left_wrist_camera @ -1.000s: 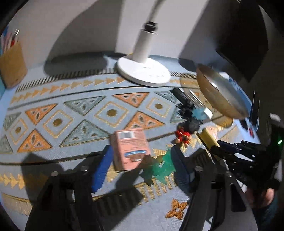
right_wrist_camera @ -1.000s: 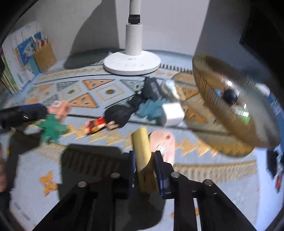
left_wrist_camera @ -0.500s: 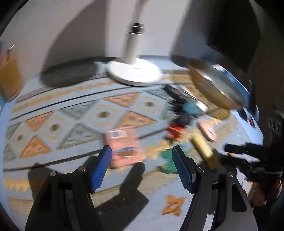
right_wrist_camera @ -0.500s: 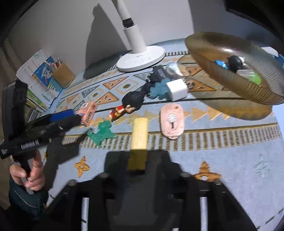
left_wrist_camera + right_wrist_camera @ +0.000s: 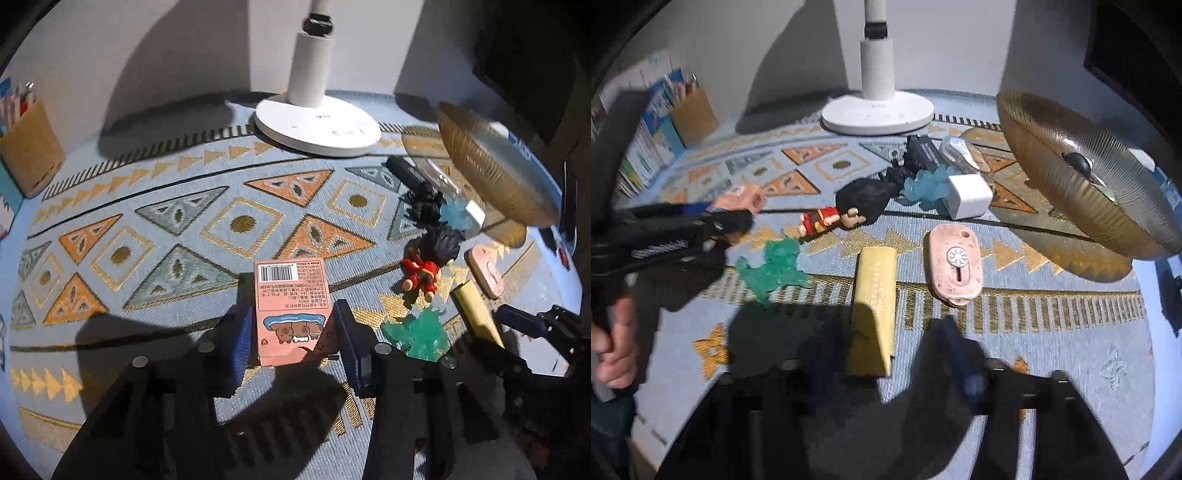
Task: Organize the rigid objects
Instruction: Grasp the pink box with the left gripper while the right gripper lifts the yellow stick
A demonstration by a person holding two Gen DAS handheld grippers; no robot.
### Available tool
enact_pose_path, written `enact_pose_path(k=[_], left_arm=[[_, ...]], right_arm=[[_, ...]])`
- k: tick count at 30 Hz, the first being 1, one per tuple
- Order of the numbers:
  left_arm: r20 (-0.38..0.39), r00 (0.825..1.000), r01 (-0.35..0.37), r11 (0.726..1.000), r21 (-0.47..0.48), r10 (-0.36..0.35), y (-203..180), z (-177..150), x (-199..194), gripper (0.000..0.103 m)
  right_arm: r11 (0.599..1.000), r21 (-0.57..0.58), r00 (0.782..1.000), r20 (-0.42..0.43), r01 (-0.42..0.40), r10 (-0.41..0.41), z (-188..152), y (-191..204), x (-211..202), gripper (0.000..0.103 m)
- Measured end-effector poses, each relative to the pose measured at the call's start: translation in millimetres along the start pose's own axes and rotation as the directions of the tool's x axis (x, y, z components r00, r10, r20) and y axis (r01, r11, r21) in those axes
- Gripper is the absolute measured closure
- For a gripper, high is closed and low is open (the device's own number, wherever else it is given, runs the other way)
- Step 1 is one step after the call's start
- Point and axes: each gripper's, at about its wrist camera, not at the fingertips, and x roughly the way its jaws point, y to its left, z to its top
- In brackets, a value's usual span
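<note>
Left gripper (image 5: 291,345): held low over the rug, jaws spread with the pink carton between them; a narrow gap shows on each side, so whether the blue pads touch it cannot be told.
Pink carton (image 5: 291,308): lies flat on the patterned rug (image 5: 184,229), barcode end pointing away, cartoon picture toward the camera.
Right gripper (image 5: 886,363): jaws wide apart, gripping nothing; the yellow block lies on the rug between the blurred fingertips, clear of both.
Yellow block (image 5: 874,308): long and flat, lying lengthwise away from the camera, just beside the pink oval case (image 5: 953,266).
Green toy (image 5: 774,269): translucent, on the rug to the left of the yellow block, near the left gripper's tip.
Red-and-black figurine (image 5: 846,210): lies on its side beyond the green toy.
Cluster behind it: a pale blue toy (image 5: 925,186) touching a white cube (image 5: 969,195), with black items further back.
Ribbed amber bowl (image 5: 1082,199): at the right, holding small items, one of them black.
White lamp base (image 5: 877,110): at the far edge of the rug.
</note>
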Motion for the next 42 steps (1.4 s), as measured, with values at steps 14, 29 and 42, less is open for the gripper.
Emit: enact_pose_path(k=[14,29,42], left_arm=[[0.027,0.997,0.071,0.997,-0.025,-0.07,9.8,-38.6,-27.6,0.065],[0.017,0.998,-0.054,0.998,0.045,0.053,-10.7,-45.5,-21.2,0.066],[0.23,0.969,0.073,0.992,0.098,-0.094,-46.1,-10.0,-99.4,0.066]], right_arm=[[0.988,-0.036,0.989,-0.022,-0.149,0.148,-36.9,-8.8,-33.8,0.08],[0.998,-0.029,0.999,-0.01,-0.05,0.05,-41.6,3.9,-27.0,0.066],[0.959,0.039,0.951,0.15,-0.28,0.271,-27.4,-12.2,-79.5,0.08]])
